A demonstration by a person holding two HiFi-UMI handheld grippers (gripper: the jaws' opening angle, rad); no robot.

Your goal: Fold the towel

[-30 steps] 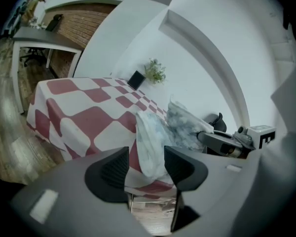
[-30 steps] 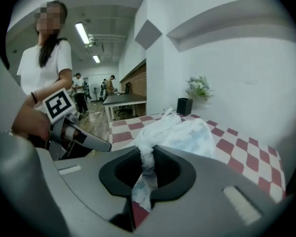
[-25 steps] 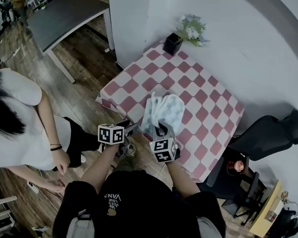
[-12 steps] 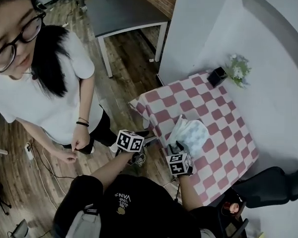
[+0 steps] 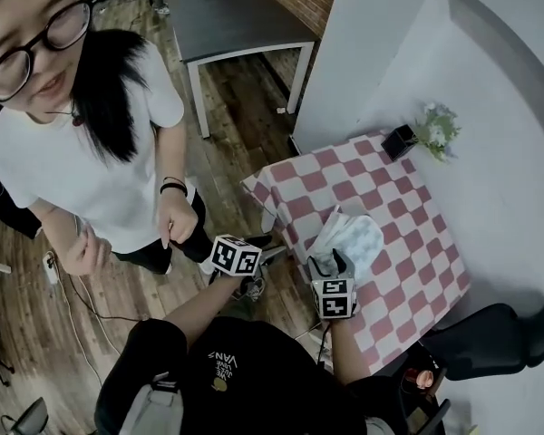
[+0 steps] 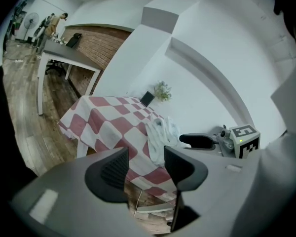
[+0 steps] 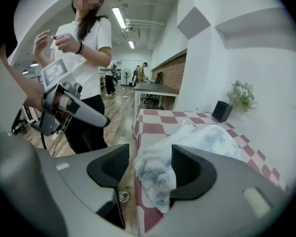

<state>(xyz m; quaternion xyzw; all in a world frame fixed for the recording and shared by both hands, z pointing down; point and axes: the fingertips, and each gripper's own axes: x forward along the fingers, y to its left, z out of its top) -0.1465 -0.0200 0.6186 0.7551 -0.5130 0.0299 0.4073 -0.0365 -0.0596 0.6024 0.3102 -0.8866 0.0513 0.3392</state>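
Observation:
A pale, bunched towel [image 5: 352, 239] lies on the red-and-white checked table [image 5: 417, 270], with one end drooping over the near edge. My right gripper [image 5: 331, 263] is at that end. Its jaws have just been opening and now stand apart, with the towel's end [image 7: 155, 174] loosely between them and the pads not pressing it. My left gripper [image 5: 270, 248] hovers off the table's near-left corner, open and empty. In the left gripper view the towel [image 6: 160, 135] lies beyond the jaws [image 6: 145, 164], and the right gripper's dark finger [image 6: 202, 141] shows beside it.
A person in a white shirt [image 5: 100, 152] stands close on the left, hands raised. A black box [image 5: 399, 140] and a small flower pot [image 5: 435, 127] sit at the table's far corner by the white wall. A grey table [image 5: 236, 21] stands behind; a black chair [image 5: 490, 333] is at right.
The right gripper's jaws have spread apart at the towel's near end. The head view swung left, bringing the bystander into view, and that person has raised both hands.

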